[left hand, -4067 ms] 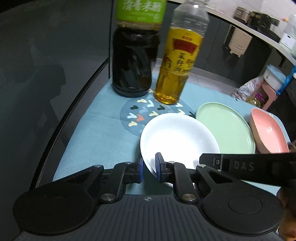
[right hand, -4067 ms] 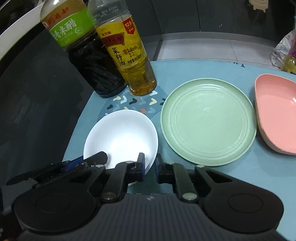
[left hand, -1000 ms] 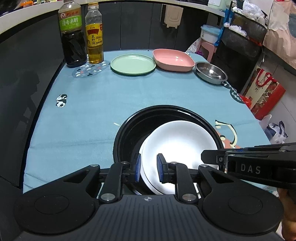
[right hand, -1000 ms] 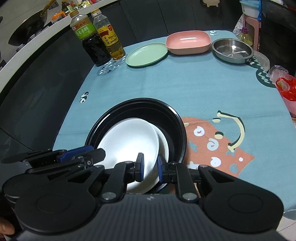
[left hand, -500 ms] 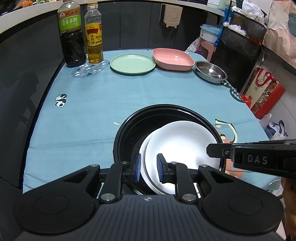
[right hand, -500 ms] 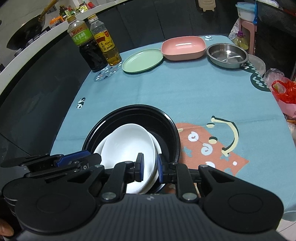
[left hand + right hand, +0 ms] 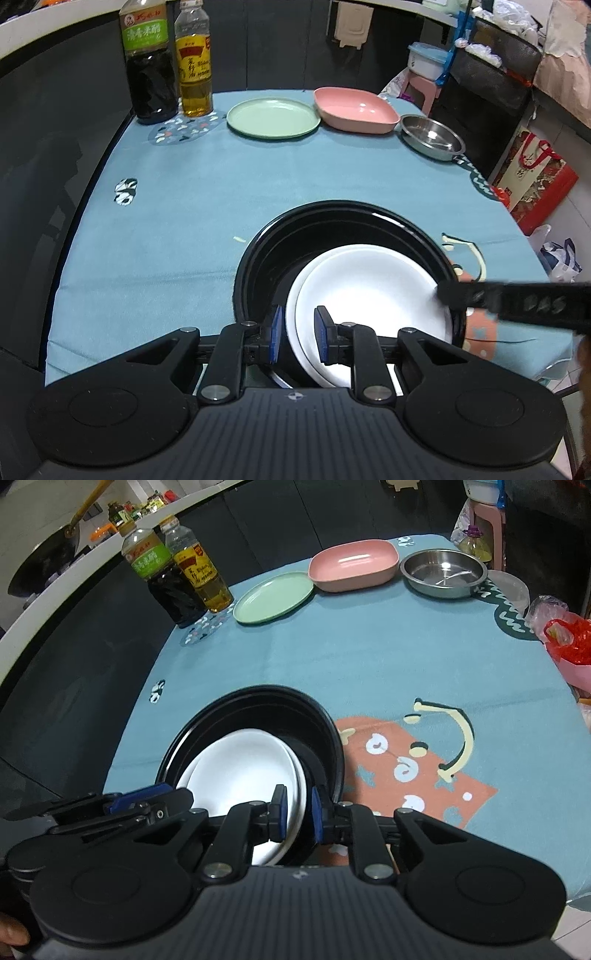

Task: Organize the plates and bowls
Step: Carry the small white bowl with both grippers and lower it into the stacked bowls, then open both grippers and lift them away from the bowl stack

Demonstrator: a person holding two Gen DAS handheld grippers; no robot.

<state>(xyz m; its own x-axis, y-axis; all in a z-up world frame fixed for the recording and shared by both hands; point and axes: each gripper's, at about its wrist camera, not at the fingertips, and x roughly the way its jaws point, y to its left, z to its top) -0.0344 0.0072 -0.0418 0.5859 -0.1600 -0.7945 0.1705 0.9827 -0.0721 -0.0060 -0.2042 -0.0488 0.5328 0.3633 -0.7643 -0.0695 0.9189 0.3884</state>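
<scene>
A white plate (image 7: 369, 288) lies tilted inside a big black bowl (image 7: 332, 206), on top of a second white plate. My left gripper (image 7: 298, 334) is shut on the upper plate's near-left rim. My right gripper (image 7: 297, 810) has the same plate (image 7: 240, 771) by its near-right rim; its jaws are closing, with the rim between the blue pads. The black bowl (image 7: 258, 690) stands at the near edge of the blue tablecloth. One finger (image 7: 480, 299) of the right gripper shows blurred at the plate's right edge.
Along the far edge stand a dark vinegar bottle (image 7: 151, 66), an oil bottle (image 7: 194, 62), a green plate (image 7: 273, 118), a pink dish (image 7: 354, 109) and a steel bowl (image 7: 432, 136). A red gift bag (image 7: 532, 177) sits on the floor to the right.
Both grippers carried the white plate from beside the bottles into the black bowl. Over the last second it settled a little to the right, and the right gripper shifted slightly.
</scene>
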